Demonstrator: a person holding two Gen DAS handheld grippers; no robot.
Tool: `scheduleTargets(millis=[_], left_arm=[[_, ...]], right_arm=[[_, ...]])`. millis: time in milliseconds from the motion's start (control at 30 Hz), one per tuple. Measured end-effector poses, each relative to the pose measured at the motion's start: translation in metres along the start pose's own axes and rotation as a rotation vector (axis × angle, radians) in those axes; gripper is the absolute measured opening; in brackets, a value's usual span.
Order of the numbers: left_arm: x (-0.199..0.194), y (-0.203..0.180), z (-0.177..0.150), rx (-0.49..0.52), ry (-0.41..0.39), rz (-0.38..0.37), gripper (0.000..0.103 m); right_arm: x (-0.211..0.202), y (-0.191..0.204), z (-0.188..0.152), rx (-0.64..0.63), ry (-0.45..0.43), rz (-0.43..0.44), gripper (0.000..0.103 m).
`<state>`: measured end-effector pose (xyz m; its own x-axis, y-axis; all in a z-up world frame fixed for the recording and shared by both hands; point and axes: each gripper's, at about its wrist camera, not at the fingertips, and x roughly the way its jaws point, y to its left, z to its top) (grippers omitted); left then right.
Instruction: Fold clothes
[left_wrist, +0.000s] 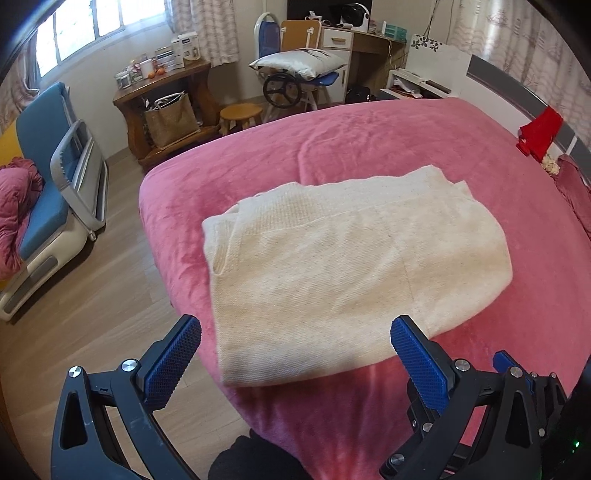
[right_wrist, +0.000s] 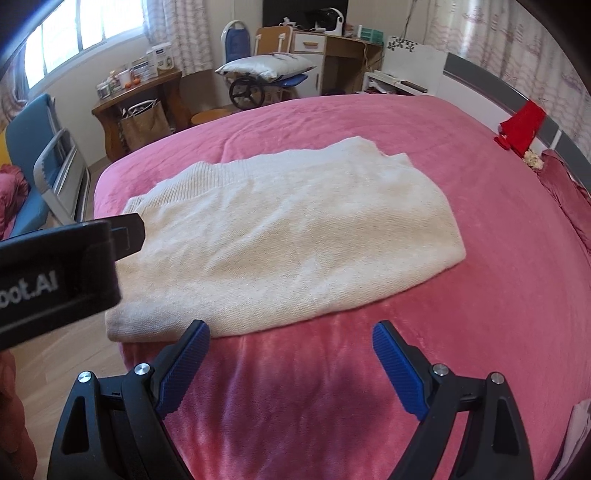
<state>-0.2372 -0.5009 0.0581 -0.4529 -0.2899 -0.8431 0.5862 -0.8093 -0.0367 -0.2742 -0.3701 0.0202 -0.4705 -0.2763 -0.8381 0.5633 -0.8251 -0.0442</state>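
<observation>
Pink bed (left_wrist: 369, 147): folded cream sweater (left_wrist: 332, 266); red cloth (left_wrist: 539, 129) at far edge.

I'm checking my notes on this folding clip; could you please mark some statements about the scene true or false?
1. The cream sweater lies folded on the pink bedspread. True.
2. The left hand-held gripper is clamped on the sweater. False: its jaws stand open, gripping nothing.
3. The right hand-held gripper is open and empty. True.
4. A red cloth lies on top of the sweater. False: it sits apart, at the bed's far right edge.
5. A pillow rests on a chair beyond the bed. True.
</observation>
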Motion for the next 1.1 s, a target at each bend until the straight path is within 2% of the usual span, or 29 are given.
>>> scheduleTargets(millis=[700,1100], left_arm=[[0.007,-0.01,-0.007,0.014,0.026,0.003,0.103],[0.001,-0.014,-0.01,0.036,-0.009,0.027,0.103]], right_arm=[[0.0,-0.007,0.0,0.012,0.001,0.005,0.091],[0.001,-0.007,-0.001,0.01,0.004,0.014,0.091]])
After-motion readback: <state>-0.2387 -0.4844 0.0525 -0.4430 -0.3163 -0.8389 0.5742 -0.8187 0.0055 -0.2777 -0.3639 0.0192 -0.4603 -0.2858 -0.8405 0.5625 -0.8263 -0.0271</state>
